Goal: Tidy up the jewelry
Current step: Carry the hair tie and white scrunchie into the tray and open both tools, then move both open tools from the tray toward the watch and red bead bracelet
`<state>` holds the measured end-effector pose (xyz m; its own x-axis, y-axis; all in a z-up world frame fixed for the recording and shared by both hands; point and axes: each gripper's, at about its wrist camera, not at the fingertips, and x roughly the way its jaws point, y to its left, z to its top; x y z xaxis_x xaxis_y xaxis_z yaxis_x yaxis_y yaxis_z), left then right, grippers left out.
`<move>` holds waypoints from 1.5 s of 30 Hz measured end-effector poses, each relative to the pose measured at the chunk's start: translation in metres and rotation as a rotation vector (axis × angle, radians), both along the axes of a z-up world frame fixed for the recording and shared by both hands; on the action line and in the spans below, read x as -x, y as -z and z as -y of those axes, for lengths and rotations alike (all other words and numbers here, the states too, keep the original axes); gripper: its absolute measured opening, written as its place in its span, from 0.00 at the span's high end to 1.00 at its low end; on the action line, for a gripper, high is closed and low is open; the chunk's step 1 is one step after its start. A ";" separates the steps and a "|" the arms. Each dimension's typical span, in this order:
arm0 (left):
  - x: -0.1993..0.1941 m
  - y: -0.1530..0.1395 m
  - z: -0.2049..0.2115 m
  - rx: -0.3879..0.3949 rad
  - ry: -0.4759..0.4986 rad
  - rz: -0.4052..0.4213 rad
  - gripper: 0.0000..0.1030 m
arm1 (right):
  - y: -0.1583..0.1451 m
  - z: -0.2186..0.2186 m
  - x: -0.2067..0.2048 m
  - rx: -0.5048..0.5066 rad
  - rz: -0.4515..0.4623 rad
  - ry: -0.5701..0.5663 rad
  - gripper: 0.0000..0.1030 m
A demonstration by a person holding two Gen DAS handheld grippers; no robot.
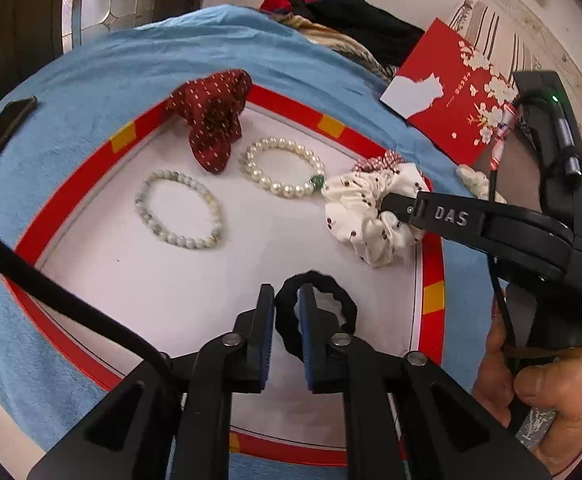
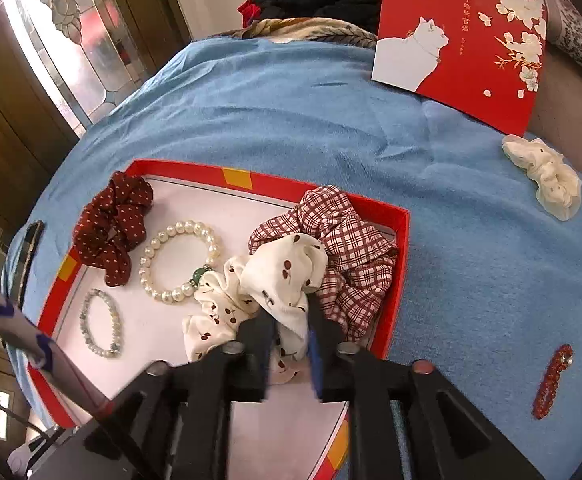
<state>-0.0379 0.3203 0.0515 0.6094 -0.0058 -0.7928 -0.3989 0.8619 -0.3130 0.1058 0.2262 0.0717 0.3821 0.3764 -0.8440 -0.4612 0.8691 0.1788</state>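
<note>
1. Inside the red-rimmed box [image 2: 399,240], on its white floor, the jewelry and hair ties are being collected; the cherry-print scrunchie [image 2: 279,276] is lying at the right side, against the plaid scrunchie [image 2: 355,240].
2. A fold of the cherry-print scrunchie is being pinched by the right gripper [image 2: 291,328], its jaws closed onto the cloth; the bulk of the fabric is extending forward and left from the jaws.
3. One side of the black hair tie [image 1: 319,280] is being straddled by the left gripper [image 1: 287,300]; the jaws are narrowly spread, and contact with the band apparently is not yet being made.
4. No long axis is being presented by the black ring; it is lying flat, extending forward and right of the jaws.
5. Outside the box, the cream scrunchie [image 2: 543,180] and the red beaded clip [image 2: 555,380] are being left on the blue cloth [image 2: 291,120], nearer the right gripper.
</note>
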 end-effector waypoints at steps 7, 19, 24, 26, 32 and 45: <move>0.009 -0.008 -0.001 -0.001 -0.009 0.058 0.64 | -0.031 0.023 0.016 -0.025 0.061 0.006 0.58; 0.028 -0.014 0.011 -0.001 -0.006 0.094 0.62 | -0.041 0.154 0.075 -0.010 0.087 0.140 0.53; 0.034 -0.015 0.027 -0.029 0.020 0.094 0.60 | -0.025 0.224 0.101 0.053 0.080 0.226 0.52; 0.038 -0.015 0.037 -0.055 0.031 0.094 0.58 | -0.021 0.249 0.108 0.064 0.076 0.267 0.52; 0.048 -0.013 0.073 -0.166 0.111 0.067 0.55 | -0.013 0.323 0.121 0.066 0.063 0.395 0.52; 0.066 -0.018 0.140 -0.276 0.259 0.034 0.55 | -0.009 0.410 0.105 -0.018 0.082 0.553 0.52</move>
